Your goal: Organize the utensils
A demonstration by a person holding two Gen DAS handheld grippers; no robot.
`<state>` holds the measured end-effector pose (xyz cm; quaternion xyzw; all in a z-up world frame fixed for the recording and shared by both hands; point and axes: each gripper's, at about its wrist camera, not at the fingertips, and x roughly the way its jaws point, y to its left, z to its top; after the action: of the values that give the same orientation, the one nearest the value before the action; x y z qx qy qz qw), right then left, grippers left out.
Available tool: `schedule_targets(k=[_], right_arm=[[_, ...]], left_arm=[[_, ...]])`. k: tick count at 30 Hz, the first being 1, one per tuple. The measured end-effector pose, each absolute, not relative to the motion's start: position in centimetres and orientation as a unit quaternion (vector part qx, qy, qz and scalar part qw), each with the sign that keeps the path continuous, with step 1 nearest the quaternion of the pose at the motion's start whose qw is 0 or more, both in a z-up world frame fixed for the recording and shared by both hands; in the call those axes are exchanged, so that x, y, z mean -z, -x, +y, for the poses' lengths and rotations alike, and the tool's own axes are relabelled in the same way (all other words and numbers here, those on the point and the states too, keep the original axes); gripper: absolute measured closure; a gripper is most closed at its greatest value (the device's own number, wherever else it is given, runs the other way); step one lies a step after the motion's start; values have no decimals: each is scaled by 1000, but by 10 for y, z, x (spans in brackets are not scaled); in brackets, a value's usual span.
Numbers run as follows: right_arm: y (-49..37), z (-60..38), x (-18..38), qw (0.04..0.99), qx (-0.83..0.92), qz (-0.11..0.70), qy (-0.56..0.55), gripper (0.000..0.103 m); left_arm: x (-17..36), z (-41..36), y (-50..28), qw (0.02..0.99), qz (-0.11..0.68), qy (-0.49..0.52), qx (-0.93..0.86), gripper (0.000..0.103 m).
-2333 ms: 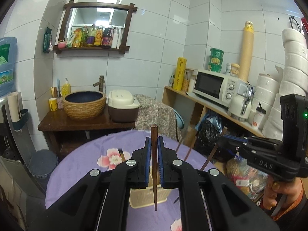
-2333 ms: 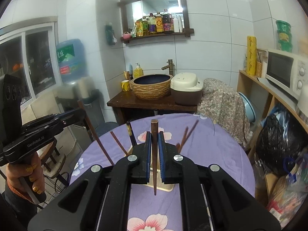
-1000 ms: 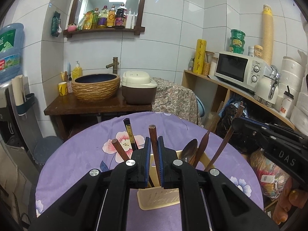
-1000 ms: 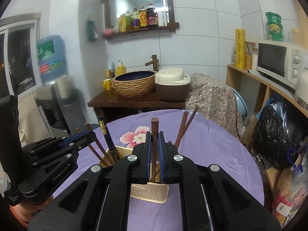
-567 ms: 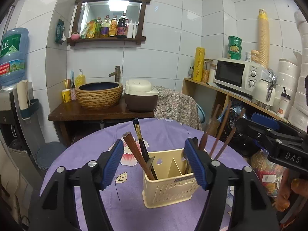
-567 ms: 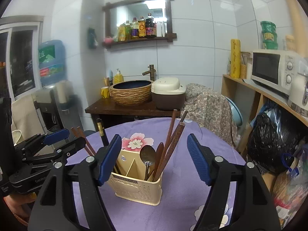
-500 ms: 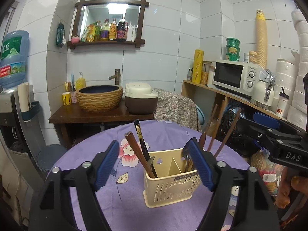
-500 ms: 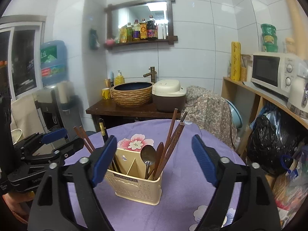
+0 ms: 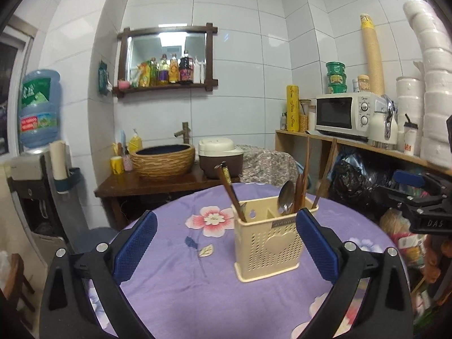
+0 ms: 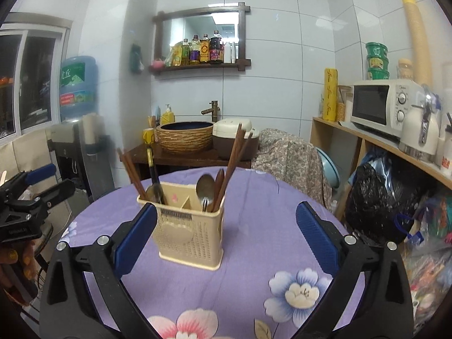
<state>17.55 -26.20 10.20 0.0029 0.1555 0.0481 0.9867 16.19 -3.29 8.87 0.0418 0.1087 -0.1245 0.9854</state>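
Utensils [image 10: 214,180] are seen standing in a cream perforated holder [image 10: 189,234], which sits on a round table [image 10: 254,217] covered by a purple flowered cloth. In one end compartment dark chopsticks [image 9: 230,195] lean outward; in the other end compartment a metal spoon [image 10: 205,188], a wooden spoon and more chopsticks are bunched together. The middle compartment cannot be seen into well enough to say what it holds.

Both tongs are spread wide, their jaws having just been opening, and nothing is held between either pair. The left gripper [image 9: 226,247] is pointed at the holder from one side, with its blue pad [image 9: 316,247] overlapping the holder's corner in that view; whether they touch cannot be told. The right gripper [image 10: 226,240] faces the holder from the other side, and each gripper is visible at the edge of the other's view.

Several risks are judged from here. The holder looks light and is loaded with tall, leaning sticks, so it could be nudged or tipped if a spread jaw is swung into its wall. A protruding chopstick end could be snagged by a passing pad and levered out onto the cloth. The cloth itself could be dragged, taking the holder with it. The two grippers could also be knocked together if both are moved inward at once.
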Motion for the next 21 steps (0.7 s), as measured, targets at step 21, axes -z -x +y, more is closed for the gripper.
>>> schedule_targets(k=[21], right_arm=[[-16,-211,-1,989,-13,146,10,6]], left_arm=[[-16,-5,-27,991,116,3,69,5]])
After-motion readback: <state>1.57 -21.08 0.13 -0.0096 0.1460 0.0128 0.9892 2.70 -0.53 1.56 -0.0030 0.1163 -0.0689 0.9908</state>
